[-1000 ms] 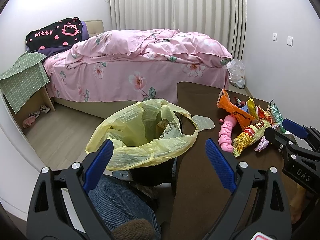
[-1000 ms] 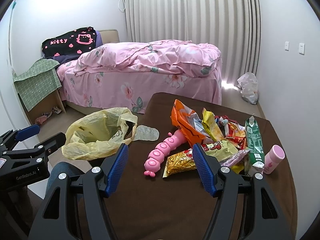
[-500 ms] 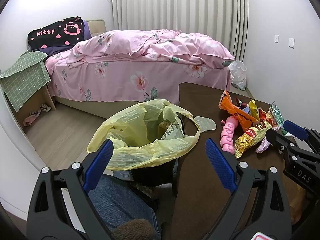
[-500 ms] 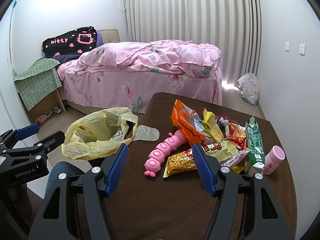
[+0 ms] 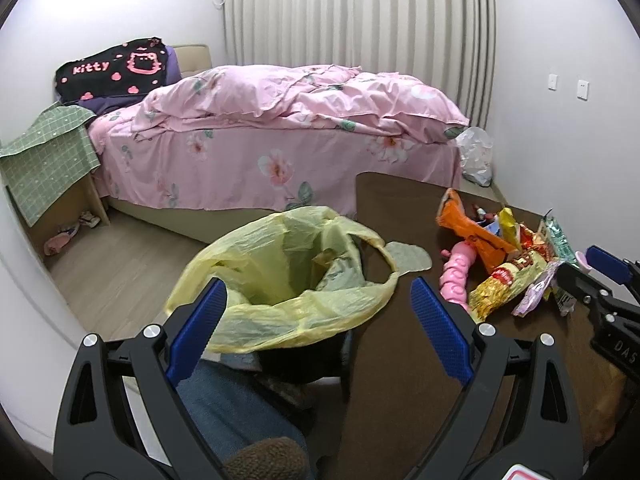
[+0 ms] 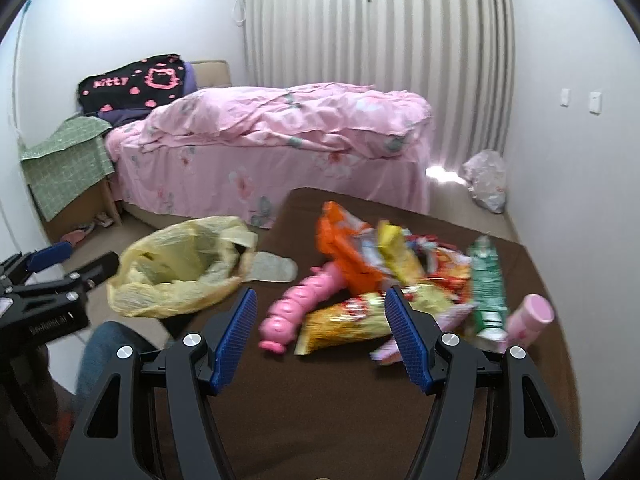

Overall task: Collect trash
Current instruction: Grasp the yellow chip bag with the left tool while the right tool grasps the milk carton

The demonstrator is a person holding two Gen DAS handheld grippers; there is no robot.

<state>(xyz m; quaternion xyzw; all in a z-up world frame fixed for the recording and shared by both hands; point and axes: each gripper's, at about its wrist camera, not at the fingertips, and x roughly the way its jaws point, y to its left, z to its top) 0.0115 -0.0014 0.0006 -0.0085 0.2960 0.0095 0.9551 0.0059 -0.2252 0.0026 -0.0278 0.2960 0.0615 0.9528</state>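
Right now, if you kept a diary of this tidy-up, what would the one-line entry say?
left gripper: open, empty, over yellow bin bag | right gripper: open, empty, facing wrapper pile | table: wrappers uncollected

Black-framed tongs (image 5: pixel 316 328), ribbed blue pads (image 5: pixel 438 330), silver screws, blue denim, perhaps a fuzzy brown cuff.
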